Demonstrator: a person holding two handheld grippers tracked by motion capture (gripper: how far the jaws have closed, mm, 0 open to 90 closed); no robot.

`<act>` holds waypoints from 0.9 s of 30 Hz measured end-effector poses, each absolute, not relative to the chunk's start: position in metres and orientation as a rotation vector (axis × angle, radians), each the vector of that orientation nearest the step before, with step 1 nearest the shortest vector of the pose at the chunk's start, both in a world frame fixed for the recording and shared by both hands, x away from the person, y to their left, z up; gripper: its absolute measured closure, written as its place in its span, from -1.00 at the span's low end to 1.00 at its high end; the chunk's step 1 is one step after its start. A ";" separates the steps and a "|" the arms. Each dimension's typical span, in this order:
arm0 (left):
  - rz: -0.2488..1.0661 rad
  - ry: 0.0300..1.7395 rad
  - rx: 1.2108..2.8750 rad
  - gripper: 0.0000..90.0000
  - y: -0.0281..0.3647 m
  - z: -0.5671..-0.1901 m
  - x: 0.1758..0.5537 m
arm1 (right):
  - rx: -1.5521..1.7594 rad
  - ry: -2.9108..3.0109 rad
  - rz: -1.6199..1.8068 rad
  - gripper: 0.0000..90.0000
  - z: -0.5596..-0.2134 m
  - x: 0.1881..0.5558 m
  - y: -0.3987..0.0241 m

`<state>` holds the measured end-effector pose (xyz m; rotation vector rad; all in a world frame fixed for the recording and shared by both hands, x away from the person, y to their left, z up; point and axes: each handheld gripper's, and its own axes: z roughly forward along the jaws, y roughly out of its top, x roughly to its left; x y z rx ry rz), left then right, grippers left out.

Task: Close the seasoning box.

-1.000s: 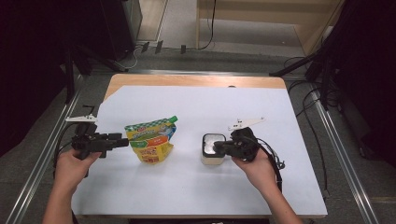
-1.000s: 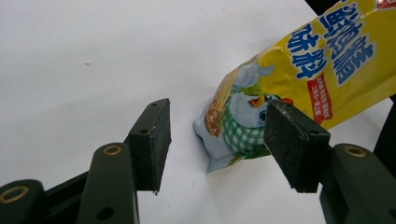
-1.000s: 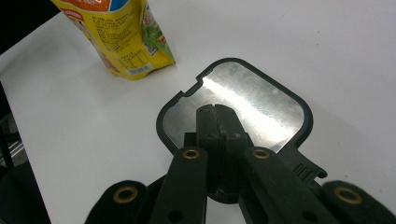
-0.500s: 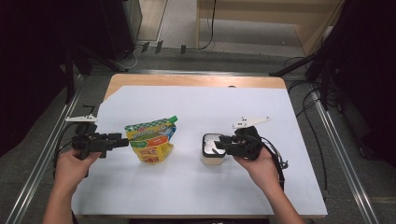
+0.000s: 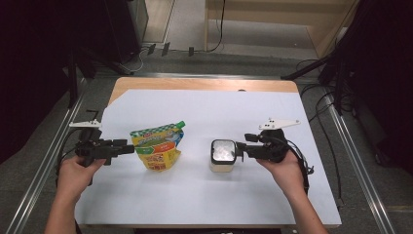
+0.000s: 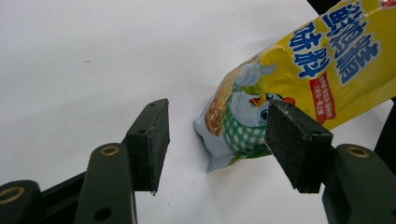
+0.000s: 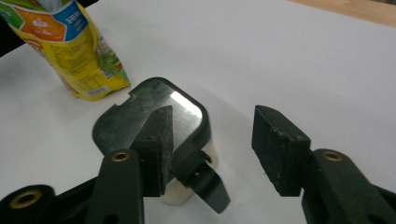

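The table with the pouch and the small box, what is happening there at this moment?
A person works at a white table with a gripper in each hand. The right gripper has just been opening its jaws beside a small container with a dark lid; one pad is in front of the lid, and nothing is gripped. The left gripper is open and points at the end of a yellow pouch, which lies on the table, not yet touched.

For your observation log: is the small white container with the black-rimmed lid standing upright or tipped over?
Upright. The small white container with the black-rimmed lid stands on its base on the white tabletop, lid facing up, shiny top visible from above.
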<state>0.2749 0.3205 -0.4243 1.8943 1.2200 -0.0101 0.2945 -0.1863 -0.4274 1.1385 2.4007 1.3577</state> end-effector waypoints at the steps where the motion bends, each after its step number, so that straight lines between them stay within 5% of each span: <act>1: -0.010 1.221 1.894 -0.09 0.321 -0.424 0.275 | 1.141 2.393 1.358 0.07 -0.428 0.295 -0.189; 27: -0.005 1.225 1.899 -0.09 0.319 -0.425 0.276 | 1.260 2.219 1.280 -0.29 -0.453 0.309 -0.253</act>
